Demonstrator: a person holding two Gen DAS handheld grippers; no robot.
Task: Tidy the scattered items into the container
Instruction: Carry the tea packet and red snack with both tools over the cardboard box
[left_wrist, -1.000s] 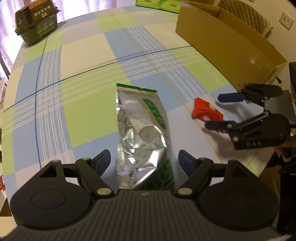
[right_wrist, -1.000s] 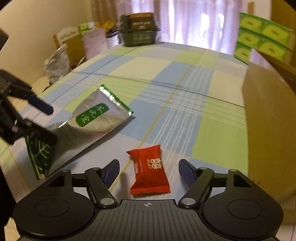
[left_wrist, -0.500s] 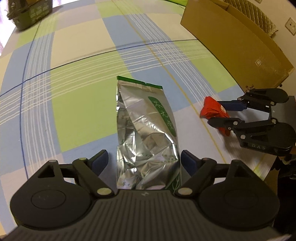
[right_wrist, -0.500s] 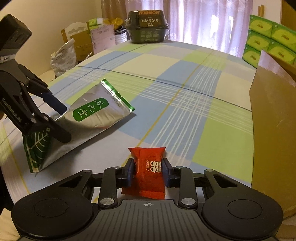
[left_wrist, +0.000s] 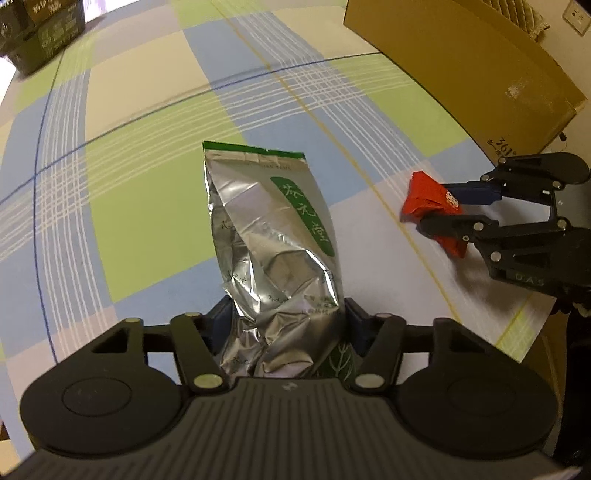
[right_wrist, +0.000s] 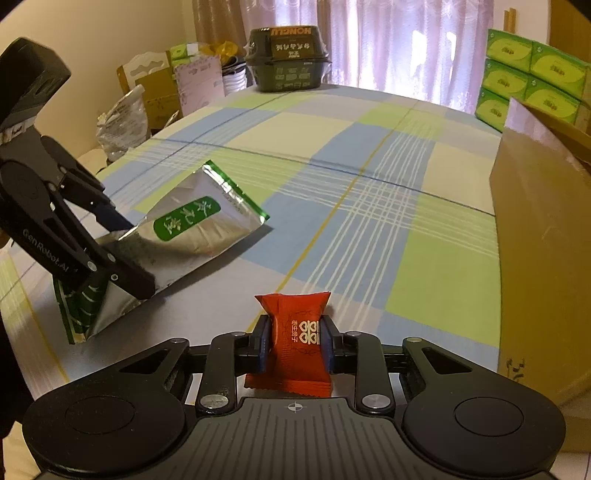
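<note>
Both grippers clamped on items over the checked tablecloth (left_wrist: 140, 192).
Left gripper (left_wrist: 286, 325) pinching silver tea pouch (left_wrist: 273, 251) at its lower end; right gripper (right_wrist: 295, 341) squeezing red candy packet (right_wrist: 297, 336); cardboard box (right_wrist: 543, 251) at right.

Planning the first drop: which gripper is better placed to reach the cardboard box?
Right, probably. The right gripper, shut on the red packet, sits beside the cardboard box; the left gripper holds the silver pouch farther away.

Checked tablecloth (right_wrist: 369, 155): cardboard box (right_wrist: 543, 236), dark food tub (right_wrist: 288, 59).
</note>
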